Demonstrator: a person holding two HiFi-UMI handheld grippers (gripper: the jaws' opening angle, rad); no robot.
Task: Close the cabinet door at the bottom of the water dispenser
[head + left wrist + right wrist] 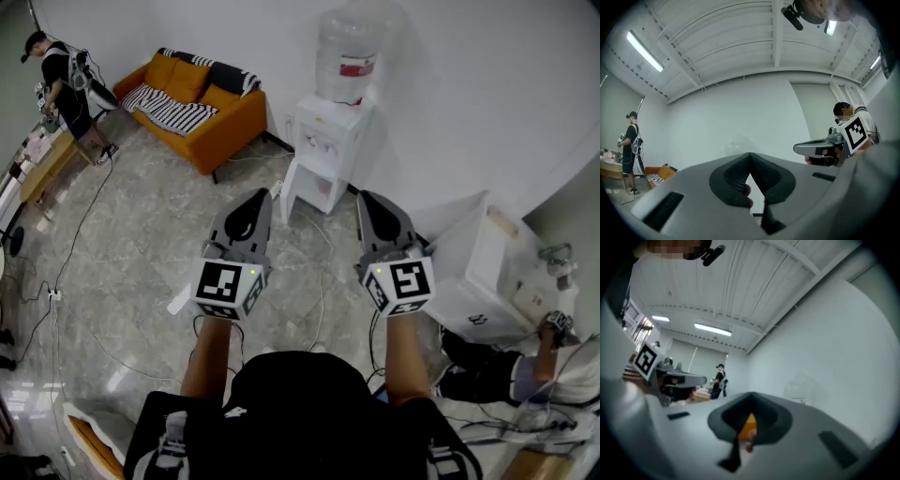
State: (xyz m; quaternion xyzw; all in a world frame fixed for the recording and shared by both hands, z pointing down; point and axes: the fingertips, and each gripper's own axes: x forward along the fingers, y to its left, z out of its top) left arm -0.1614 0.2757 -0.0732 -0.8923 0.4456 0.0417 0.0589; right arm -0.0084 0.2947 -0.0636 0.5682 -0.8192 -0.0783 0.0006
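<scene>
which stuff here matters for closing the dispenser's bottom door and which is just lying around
For the job: water dispenser, cabinet door, left gripper, right gripper.

Just lying about: orange sofa, white box, person by the far table.

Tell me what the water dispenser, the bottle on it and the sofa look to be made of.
Water dispenser: white moulded plastic by the look, smooth with a dull sheen.
Bottle: clear plastic, probably; the wall shows through it, faintly hazy.
Sofa: orange woven fabric, matt, no shine; a striped throw lies on it, likely cloth too.
</scene>
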